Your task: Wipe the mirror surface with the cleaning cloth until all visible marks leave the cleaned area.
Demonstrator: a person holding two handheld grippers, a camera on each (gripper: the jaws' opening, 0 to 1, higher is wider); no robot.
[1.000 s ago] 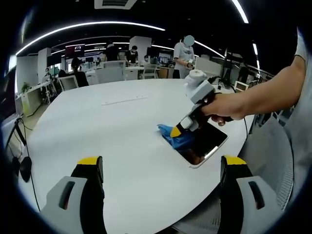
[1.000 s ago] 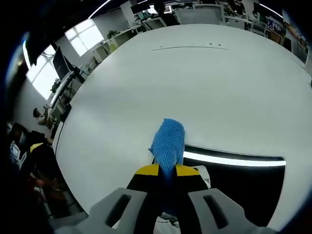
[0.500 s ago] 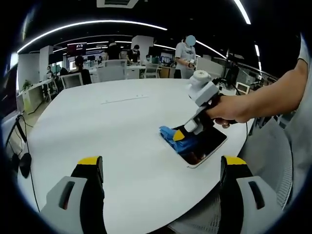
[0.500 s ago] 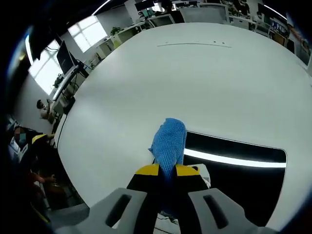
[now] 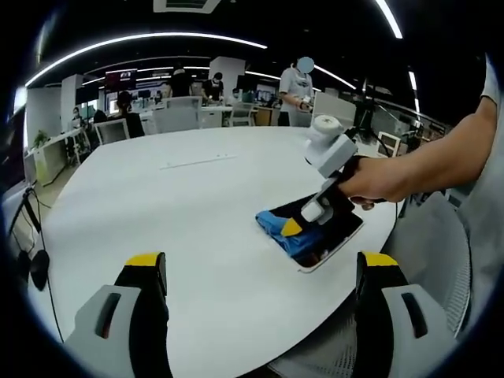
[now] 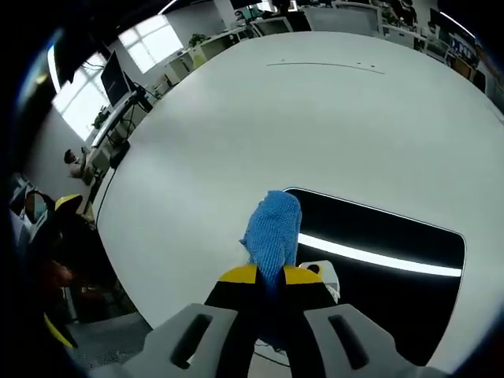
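In the right gripper view, the right gripper (image 6: 268, 277) has its yellow-tipped jaws pinched together on a blue cleaning cloth (image 6: 272, 228), whose lower end is hidden between them. The cloth's free end lies over the near left corner of the mirror (image 6: 386, 291), a dark rectangle flat on the white round table (image 6: 315, 118); its glass reflects a bright ceiling strip, and any marks on it are too faint to make out. The mirror's far right end is cut off by the view's edge.

In the left gripper view, the left gripper (image 5: 260, 272) hovers above the table edge, jaws spread wide and holding nothing. Beyond it, a hand (image 5: 378, 177) presses the right gripper and cloth down on the mirror, hiding much of the glass. Farther off, desks and people (image 5: 298, 90) are small and blurred.
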